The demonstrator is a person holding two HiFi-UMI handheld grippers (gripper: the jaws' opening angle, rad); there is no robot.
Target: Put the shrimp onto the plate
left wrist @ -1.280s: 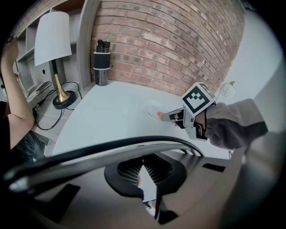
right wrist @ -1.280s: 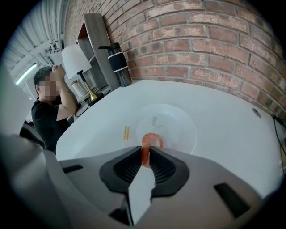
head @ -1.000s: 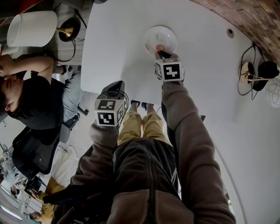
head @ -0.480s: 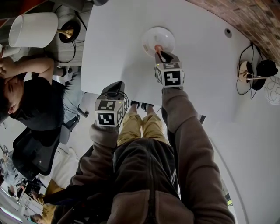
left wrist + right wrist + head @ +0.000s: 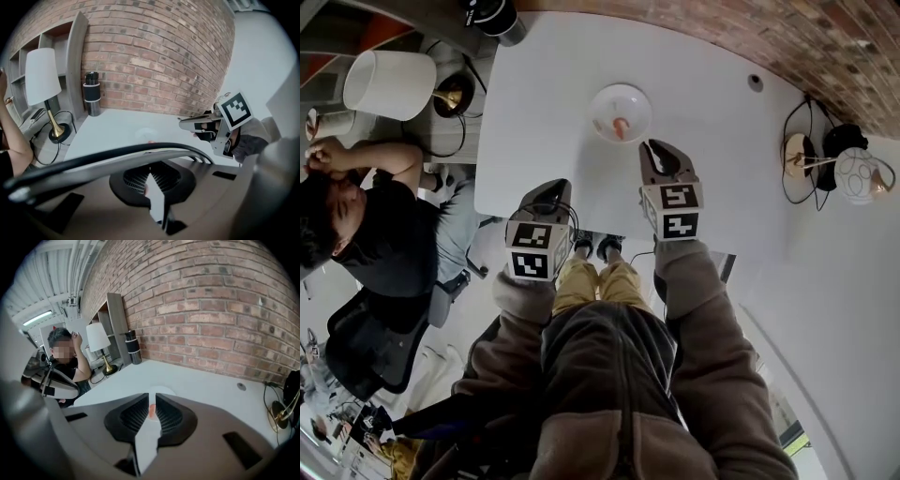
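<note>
Shrimp (image 5: 620, 125) lies on plate (image 5: 635, 97), lengthwise toward the person (image 5: 609, 375); right gripper (image 5: 659, 153) jaws apart, left gripper (image 5: 546, 192) together.

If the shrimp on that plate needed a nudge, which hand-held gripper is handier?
Probably the right hand-held gripper: it sits just short of the plate, aimed at the shrimp; the left hand-held gripper hangs farther back.

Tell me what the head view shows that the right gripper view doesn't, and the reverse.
Only the head view: the whole pink shrimp lying on the round white plate, and the right gripper from outside, held clear of the plate's near rim. Only the right gripper view: that gripper's jaws slightly apart with nothing between them, and a ceiling strip light. Both: plate, shrimp, white table, white-shaded lamp, brick wall.
</note>
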